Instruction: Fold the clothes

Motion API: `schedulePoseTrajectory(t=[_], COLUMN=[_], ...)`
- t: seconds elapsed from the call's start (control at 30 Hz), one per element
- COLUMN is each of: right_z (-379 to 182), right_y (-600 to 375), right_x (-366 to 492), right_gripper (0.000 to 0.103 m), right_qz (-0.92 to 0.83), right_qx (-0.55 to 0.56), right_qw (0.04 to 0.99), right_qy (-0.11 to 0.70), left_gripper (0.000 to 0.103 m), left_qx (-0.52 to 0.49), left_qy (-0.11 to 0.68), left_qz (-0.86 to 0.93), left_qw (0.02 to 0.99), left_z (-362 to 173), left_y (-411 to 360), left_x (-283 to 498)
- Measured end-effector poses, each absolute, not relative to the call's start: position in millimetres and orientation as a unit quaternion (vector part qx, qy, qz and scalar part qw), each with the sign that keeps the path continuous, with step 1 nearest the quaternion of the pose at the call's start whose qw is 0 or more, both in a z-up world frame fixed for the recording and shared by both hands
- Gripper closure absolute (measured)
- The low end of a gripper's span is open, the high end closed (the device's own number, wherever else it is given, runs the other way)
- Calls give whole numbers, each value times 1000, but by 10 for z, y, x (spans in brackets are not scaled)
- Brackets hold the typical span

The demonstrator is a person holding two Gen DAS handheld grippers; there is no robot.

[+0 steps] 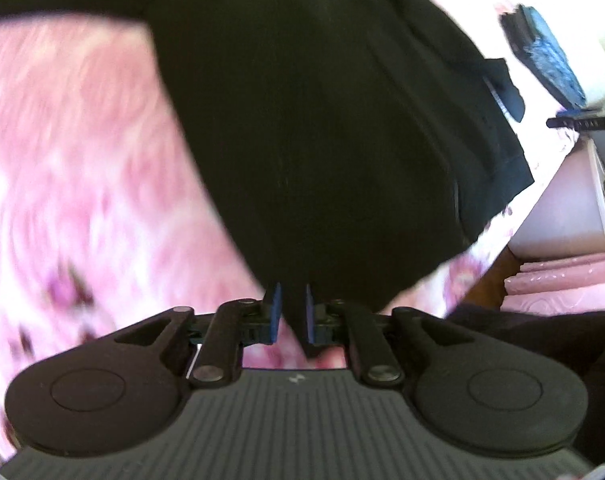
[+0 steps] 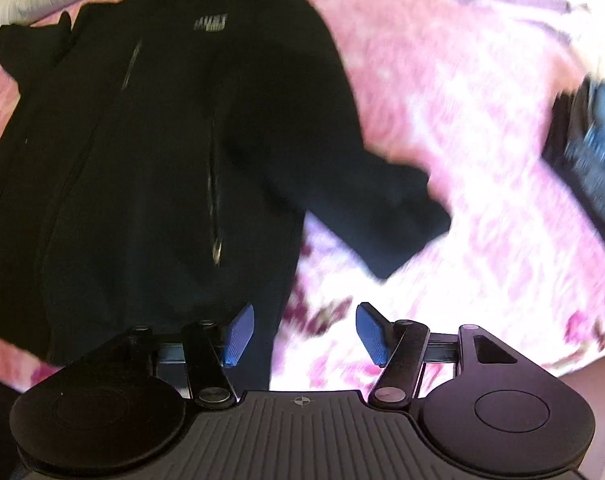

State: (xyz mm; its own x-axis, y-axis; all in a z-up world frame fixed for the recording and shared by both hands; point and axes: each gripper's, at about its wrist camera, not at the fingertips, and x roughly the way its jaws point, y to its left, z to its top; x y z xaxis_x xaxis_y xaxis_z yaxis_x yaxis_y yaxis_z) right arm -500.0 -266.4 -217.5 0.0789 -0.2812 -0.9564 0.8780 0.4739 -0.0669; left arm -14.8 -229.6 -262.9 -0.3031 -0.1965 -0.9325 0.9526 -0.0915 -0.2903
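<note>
Two grippers on one black jacket [image 2: 150, 152], spread front-up on the pink bed [image 2: 462, 120]. My left gripper [image 1: 290, 312] has its fingers nearly closed, pinching the hem. Right gripper [image 2: 302, 334] is wide open, empty, hem edge at its 9 o'clock finger. I'd shift right onto the hem, close, then lift both evenly.

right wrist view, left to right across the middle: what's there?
black jacket body → its sleeve sticking out to the right → bare pink floral bedspread → dark blue-black object at the right edge, too blurred to identify.
</note>
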Motion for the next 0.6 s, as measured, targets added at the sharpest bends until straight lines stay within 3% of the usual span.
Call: schedulePoseTrajectory(t=[0.17, 0.43, 0.47, 0.5, 0.6], right_z=[-2082, -2916, -2960, -2974, -2664], right_y=[-2916, -3311, -3455, -3595, -4032], right_x=[-4944, -4656, -4684, -4729, -5163], right_gripper=[42, 43, 54, 97, 97], right_qz=[-386, -156, -130, -113, -160], right_qx=[169, -5, 6, 19, 57], right_qw=[718, 769, 770, 772, 795], right_qy=[554, 620, 624, 625, 582], left_gripper=[91, 87, 87, 87, 85], left_qx=[387, 376, 380, 382, 386], left_qy=[439, 458, 464, 471, 476], left_qz=[-662, -621, -612, -608, -614], left_qw=[469, 513, 515, 513, 498], left_z=[-2464, -2533, -2551, -2541, -2518], left_y=[-2840, -3291, -3323, -3360, -3511], left_x=[-291, -1080, -1223, -1355, -1834])
